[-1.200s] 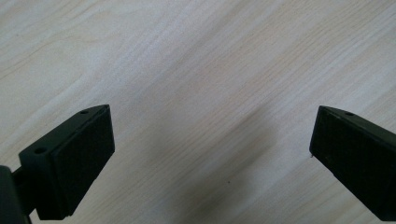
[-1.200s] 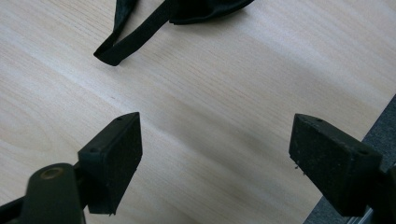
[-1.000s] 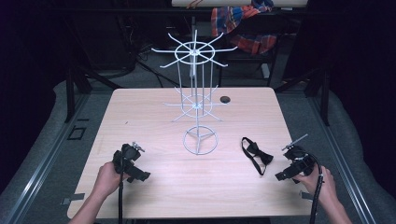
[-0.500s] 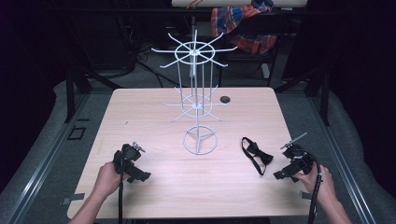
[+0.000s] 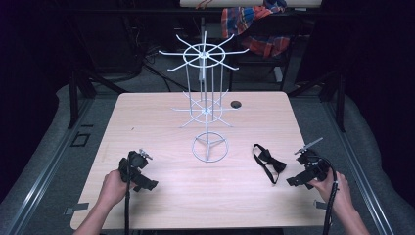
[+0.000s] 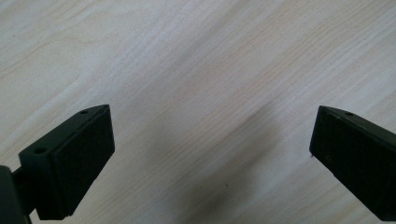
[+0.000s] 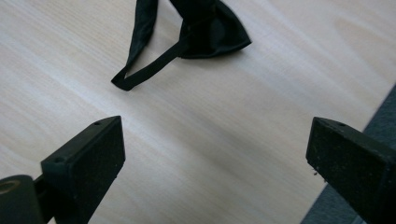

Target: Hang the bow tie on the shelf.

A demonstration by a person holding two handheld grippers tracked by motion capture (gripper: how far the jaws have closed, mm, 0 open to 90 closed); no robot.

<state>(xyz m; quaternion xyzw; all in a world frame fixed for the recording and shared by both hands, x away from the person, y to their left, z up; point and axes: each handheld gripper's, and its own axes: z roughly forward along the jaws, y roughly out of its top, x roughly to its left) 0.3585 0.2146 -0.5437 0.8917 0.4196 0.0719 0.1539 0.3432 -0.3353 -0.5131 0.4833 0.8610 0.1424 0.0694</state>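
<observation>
A black bow tie point(image 5: 270, 160) with its strap looped out lies flat on the wooden table point(image 5: 156, 127), right of centre. My right gripper point(image 5: 295, 180) sits just right of it near the table's right edge. In the right gripper view the bow tie point(image 7: 210, 32) lies ahead of my right gripper point(image 7: 215, 163), whose jaws have just been opening and stand wide with only bare wood between them. My left gripper point(image 5: 147, 185) rests low at the front left. It is open over bare table in the left gripper view point(image 6: 210, 158).
A tall white wire display rack point(image 5: 205, 105) with spoked hooks stands mid-table on a ring base point(image 5: 209, 147). A small dark disc point(image 5: 236, 104) lies behind it. A plaid cloth point(image 5: 254, 24) hangs beyond the table. Grey floor borders the right edge point(image 7: 373, 116).
</observation>
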